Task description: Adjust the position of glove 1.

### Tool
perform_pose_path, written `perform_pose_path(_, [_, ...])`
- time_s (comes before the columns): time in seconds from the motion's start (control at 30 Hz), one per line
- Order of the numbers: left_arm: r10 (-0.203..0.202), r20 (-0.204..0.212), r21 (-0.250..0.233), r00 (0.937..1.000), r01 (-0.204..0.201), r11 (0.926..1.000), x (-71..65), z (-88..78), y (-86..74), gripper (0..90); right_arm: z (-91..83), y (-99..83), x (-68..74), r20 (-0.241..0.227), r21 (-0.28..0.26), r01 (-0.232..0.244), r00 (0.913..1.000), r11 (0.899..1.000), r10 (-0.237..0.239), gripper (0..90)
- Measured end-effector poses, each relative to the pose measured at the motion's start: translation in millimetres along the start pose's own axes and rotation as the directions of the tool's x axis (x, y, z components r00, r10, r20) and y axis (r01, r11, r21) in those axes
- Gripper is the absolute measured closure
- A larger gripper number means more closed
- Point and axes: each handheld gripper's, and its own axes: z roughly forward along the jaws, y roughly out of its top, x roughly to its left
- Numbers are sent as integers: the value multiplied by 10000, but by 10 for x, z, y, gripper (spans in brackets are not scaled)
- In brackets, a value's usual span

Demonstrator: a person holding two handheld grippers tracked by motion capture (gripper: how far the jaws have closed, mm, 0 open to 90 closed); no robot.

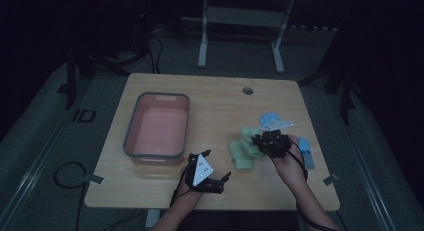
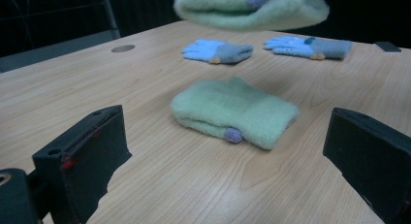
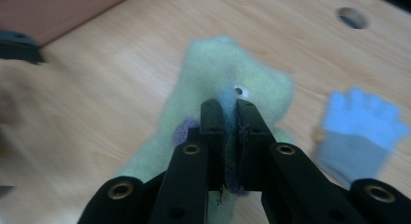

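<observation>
At the tabletop's near edge, about mid-width, the left gripper (image 1: 212,167) sits low with its jaws wide apart and nothing between them; it faces a green mitten (image 2: 234,112) lying flat just beyond it. To the right, the right gripper (image 1: 259,139) has its 2 fingers (image 3: 213,122) pressed together on a second green mitten (image 3: 228,78), which hangs clear of the wood, above the lying one. Just beyond the right gripper, toward the right edge, lies a blue glove (image 1: 269,119); another blue glove (image 1: 306,151) lies by the right edge beside the person's right hand. On the left half stands a pink bin (image 1: 131,150) with a grey rim, close to the left edge. Near the far edge is a round hole (image 1: 247,90).
</observation>
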Motion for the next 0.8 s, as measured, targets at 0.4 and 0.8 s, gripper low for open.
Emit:
perform_pose_path(0.4, [-6,17,-13,10000,6,10000,4,0,0,24,281,-92,196,-203,595,368,9992,9976,-356,836])
perform_pose_path(0.8, [32,2,4,10000,-32,10000,-2,2,0,24,529,-253,201,-243,1027,302,9993,9943,-278,809])
